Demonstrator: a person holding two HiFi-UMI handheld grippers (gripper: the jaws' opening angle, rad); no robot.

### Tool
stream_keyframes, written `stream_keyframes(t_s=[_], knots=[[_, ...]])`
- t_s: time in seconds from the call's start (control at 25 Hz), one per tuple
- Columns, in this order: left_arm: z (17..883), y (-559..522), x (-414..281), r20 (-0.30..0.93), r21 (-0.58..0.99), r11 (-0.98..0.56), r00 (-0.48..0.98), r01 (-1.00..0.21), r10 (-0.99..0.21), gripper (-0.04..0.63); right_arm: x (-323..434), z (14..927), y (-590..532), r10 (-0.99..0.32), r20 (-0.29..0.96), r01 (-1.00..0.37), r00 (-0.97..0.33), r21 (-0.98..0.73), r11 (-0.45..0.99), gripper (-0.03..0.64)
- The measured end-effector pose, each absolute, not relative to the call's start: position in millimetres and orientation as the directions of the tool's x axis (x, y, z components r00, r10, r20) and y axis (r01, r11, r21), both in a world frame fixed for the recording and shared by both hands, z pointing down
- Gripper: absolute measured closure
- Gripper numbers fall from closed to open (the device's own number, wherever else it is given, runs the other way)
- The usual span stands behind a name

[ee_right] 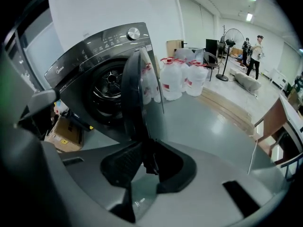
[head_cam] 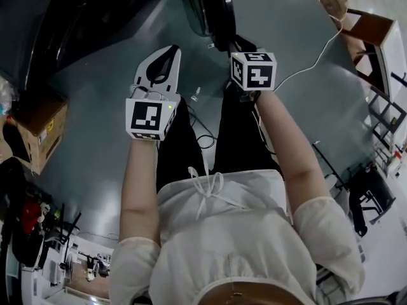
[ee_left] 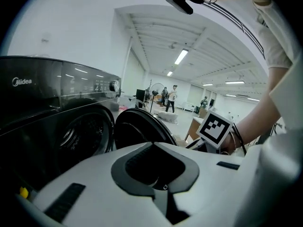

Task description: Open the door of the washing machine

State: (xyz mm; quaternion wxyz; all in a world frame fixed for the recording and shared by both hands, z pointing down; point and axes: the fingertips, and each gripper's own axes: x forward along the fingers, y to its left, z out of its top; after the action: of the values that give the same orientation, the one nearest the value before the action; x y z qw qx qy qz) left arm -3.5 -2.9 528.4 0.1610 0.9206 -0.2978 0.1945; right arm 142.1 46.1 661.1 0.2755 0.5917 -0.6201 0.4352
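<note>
Washer (ee_right: 90, 60) front: dark, metallic-looking, with a satin sheen. Door (ee_right: 135, 93) is glossy black, mirror-smooth. Floor (head_cam: 102, 132), smooth grey, softly reflective. Right hand-held gripper (ee_right: 144, 155) has a matt pale plastic shell; its pads (ee_right: 120, 167) are black and ribbed. Box (head_cam: 39, 129) at left, dull cardboard. Jugs (ee_right: 182, 79), clear plastic.

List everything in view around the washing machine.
washing machine: one, dark grey, drum exposed
door: one, dark, standing open
water jugs: several, clear with red labels, beside the machine
cardboard box: one, brown, on the floor at the machine's other side
standing fan: one, black, far back
left hand-held gripper: one, white, shut, empty
right hand-held gripper: one, pale grey, shut on the door's edge
</note>
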Motion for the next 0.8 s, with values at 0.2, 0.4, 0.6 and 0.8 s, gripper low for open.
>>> stream_keyframes(t_s=[0.2,0.4,0.6,0.8], knots=[[516,-10,53,0.425,0.194,-0.787,0.773,-0.586,-0.471,0.572,201,656,43,-0.498,0.858,-0.980,-0.125,-0.186,-0.075,0.538],[513,-15,106,0.402,0.177,-0.812,0.794,-0.557,-0.457,0.572,252,659,39,-0.513,0.848,-0.976,-0.132,-0.200,-0.080,0.529],[513,-26,152,0.395,0.178,-0.804,0.789,-0.567,-0.469,0.572,300,661,28,-0.516,0.845,-0.986,-0.138,-0.169,-0.013,0.528],[517,-36,191,0.383,0.184,-0.790,0.783,-0.585,-0.490,0.572,343,660,10,-0.526,0.836,-0.987,-0.154,-0.155,0.043,0.525]])
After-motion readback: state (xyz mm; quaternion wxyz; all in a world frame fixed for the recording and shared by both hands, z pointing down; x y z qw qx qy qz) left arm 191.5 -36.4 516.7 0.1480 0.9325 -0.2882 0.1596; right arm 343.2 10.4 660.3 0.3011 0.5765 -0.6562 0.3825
